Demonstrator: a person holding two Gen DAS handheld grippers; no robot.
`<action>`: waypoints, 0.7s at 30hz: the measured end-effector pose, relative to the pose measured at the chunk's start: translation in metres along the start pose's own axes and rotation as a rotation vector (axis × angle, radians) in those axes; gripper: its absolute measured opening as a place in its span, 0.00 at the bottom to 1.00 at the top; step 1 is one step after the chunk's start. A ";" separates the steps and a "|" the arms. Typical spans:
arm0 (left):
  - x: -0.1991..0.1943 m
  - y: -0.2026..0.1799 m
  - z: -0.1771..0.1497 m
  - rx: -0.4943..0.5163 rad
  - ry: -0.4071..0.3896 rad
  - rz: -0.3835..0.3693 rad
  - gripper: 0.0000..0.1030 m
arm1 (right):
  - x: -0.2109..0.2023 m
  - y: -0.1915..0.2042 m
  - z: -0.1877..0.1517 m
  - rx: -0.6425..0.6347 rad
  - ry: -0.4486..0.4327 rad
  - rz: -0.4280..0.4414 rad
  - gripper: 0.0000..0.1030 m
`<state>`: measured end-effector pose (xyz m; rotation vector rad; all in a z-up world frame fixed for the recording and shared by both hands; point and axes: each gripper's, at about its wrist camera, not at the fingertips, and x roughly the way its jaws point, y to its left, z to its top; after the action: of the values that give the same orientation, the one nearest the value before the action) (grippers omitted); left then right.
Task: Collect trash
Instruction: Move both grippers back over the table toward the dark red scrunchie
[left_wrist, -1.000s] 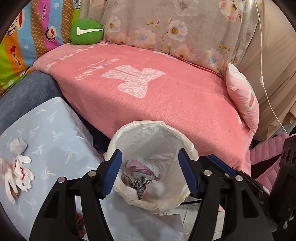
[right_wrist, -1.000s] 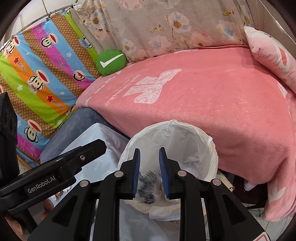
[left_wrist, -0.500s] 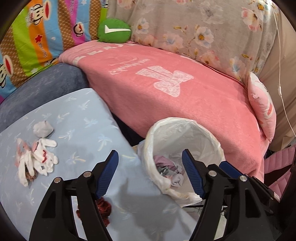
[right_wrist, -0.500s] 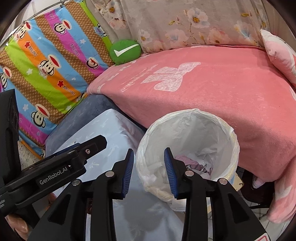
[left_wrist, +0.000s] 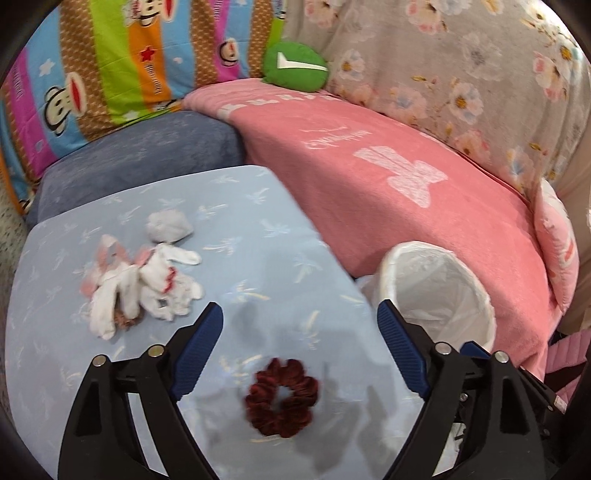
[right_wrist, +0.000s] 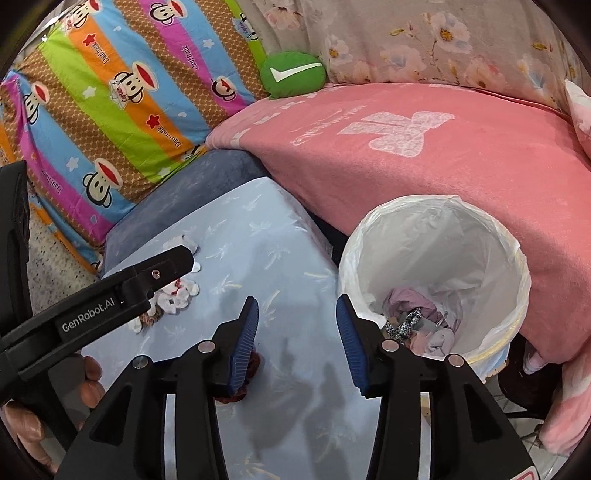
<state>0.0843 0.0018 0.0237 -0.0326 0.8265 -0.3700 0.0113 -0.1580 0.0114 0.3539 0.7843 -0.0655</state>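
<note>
Two hand-held grippers swing from the lined bin (right_wrist: 436, 280) toward the pale blue counter (left_wrist: 258, 258), where more trash waits. The left gripper (left_wrist: 299, 350) hangs with its fingers spread wide and empty, having just been opening; a dark red scrunchie (left_wrist: 282, 397) lies flat on the counter directly below and between them, untouched. The right gripper (right_wrist: 295, 343) also carries nothing, its fingers partly apart and just widened, aimed at the strip of counter beside the bin's near rim.

Farther along the counter, a heap of white crumpled tissues with red marks (left_wrist: 144, 284) sits near a grey-white wad (left_wrist: 168, 227), both well apart from either gripper. The bin stands just off the counter's edge against the pink blanket (left_wrist: 406, 177), already holding discarded scraps.

The step in hand appears to be the reach for the next piece. The scrunchie looks the likeliest target for the left gripper: the move calls for a drop straight down so the fingers straddle the soft ring, then a firm close before the carry back to the bin.
</note>
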 end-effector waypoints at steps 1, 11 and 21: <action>0.000 0.006 -0.002 -0.007 0.000 0.014 0.81 | 0.004 0.007 -0.004 -0.011 0.015 0.008 0.49; 0.000 0.062 -0.026 -0.060 0.029 0.138 0.84 | 0.048 0.055 -0.038 -0.066 0.136 0.021 0.56; 0.008 0.103 -0.045 -0.113 0.073 0.184 0.85 | 0.092 0.076 -0.062 -0.096 0.238 0.002 0.61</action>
<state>0.0885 0.1003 -0.0303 -0.0481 0.9142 -0.1512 0.0490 -0.0588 -0.0720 0.2737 1.0188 0.0170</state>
